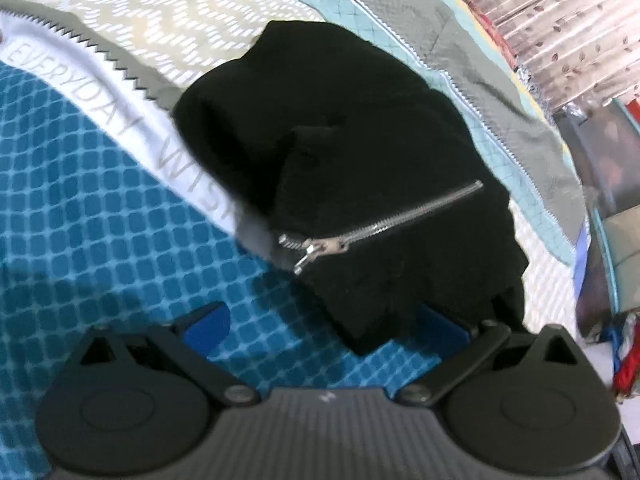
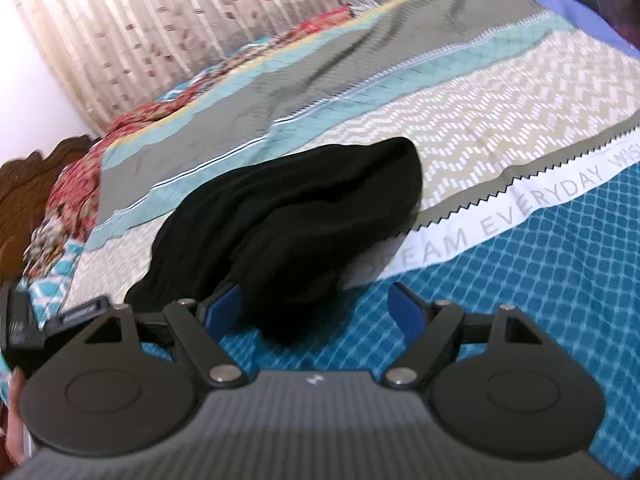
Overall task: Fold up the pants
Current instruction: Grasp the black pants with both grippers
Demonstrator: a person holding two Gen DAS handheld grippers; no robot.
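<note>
Black pants (image 1: pixel 340 152) lie in a bunched heap on the bed, with a silver zipper (image 1: pixel 380 224) facing up. In the right wrist view the same pants (image 2: pixel 288 220) stretch away as a low rumpled pile. My left gripper (image 1: pixel 324 324) is open just above the bedspread, and a near corner of the pants hangs between its blue pads. My right gripper (image 2: pixel 320 312) is open, with the near end of the pants lying between its blue pads (image 2: pixel 408 316). Neither gripper is closed on the cloth.
The bedspread (image 2: pixel 520 280) has a blue checked band, a white band with grey lettering, a beige zigzag band and grey-teal stripes. A floral quilt (image 2: pixel 80 176) and wooden headboard (image 2: pixel 36 184) lie at the far left. Curtains (image 2: pixel 160 20) hang behind the bed.
</note>
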